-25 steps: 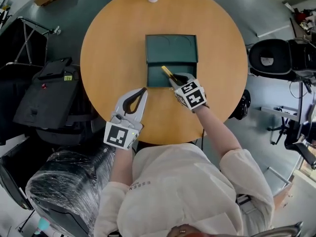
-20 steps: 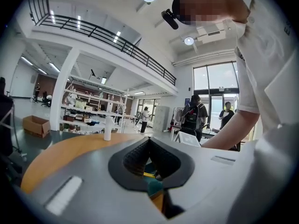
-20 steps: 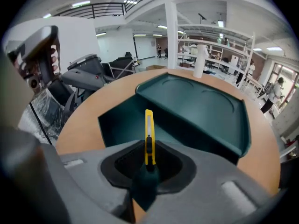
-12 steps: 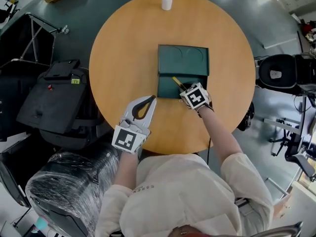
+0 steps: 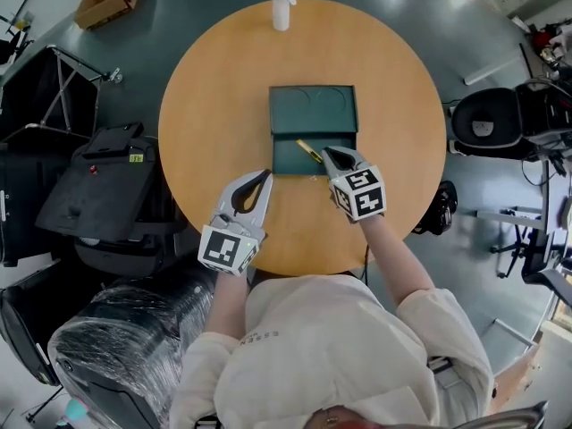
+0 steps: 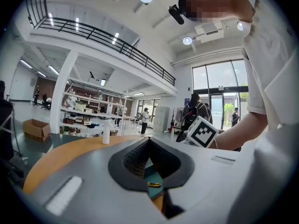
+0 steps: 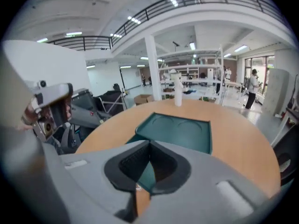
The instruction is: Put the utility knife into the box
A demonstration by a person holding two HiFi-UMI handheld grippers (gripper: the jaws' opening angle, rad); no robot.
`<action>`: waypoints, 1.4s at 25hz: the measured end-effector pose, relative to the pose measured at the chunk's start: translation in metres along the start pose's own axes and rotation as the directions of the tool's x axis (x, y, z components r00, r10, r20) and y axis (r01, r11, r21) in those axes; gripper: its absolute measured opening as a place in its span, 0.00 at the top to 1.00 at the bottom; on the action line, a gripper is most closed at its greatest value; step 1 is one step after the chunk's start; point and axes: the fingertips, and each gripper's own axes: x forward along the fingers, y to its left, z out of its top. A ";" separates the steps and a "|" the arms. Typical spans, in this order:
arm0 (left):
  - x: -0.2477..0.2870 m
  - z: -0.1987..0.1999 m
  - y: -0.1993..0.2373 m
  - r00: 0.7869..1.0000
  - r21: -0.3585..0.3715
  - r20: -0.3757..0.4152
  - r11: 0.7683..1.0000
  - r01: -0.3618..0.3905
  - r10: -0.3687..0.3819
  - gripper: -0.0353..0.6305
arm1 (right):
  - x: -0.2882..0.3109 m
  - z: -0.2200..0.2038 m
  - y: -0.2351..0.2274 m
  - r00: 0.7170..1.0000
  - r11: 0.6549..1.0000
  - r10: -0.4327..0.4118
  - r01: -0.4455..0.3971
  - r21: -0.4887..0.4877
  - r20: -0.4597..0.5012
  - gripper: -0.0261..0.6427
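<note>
Utility knife (image 5: 309, 151) lies diag. in near half of open green box (image 5: 313, 107), mid counter (image 5: 210, 88). R gripper (image 5: 328, 153) at box's near-right edge, just beside knife, not holding it; fingers closing to tips-together, nothing btwn. L gripper (image 5: 264, 175) over counter, left of box, fingers closed, empty. White bottle (image 5: 281, 5) upright at counter's far edge.

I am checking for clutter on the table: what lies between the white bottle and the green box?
Nothing. In the head view only bare wooden tabletop lies between the white bottle and the green box.
</note>
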 end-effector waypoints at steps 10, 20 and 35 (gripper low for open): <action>-0.009 0.042 -0.058 0.997 0.079 0.072 0.997 -0.007 0.001 0.92 | -0.141 0.053 0.028 0.913 0.999 0.046 -0.037 -0.031 0.406 0.97; -0.045 0.031 -0.113 0.996 0.099 0.069 0.993 -0.060 0.054 0.92 | -0.204 0.018 0.036 0.882 0.996 0.053 -0.014 -0.088 0.469 0.97; -0.134 0.028 -0.174 0.996 0.121 0.085 0.993 0.000 -0.010 0.92 | -0.277 -0.029 0.101 0.857 0.995 -0.023 0.072 -0.075 0.515 0.97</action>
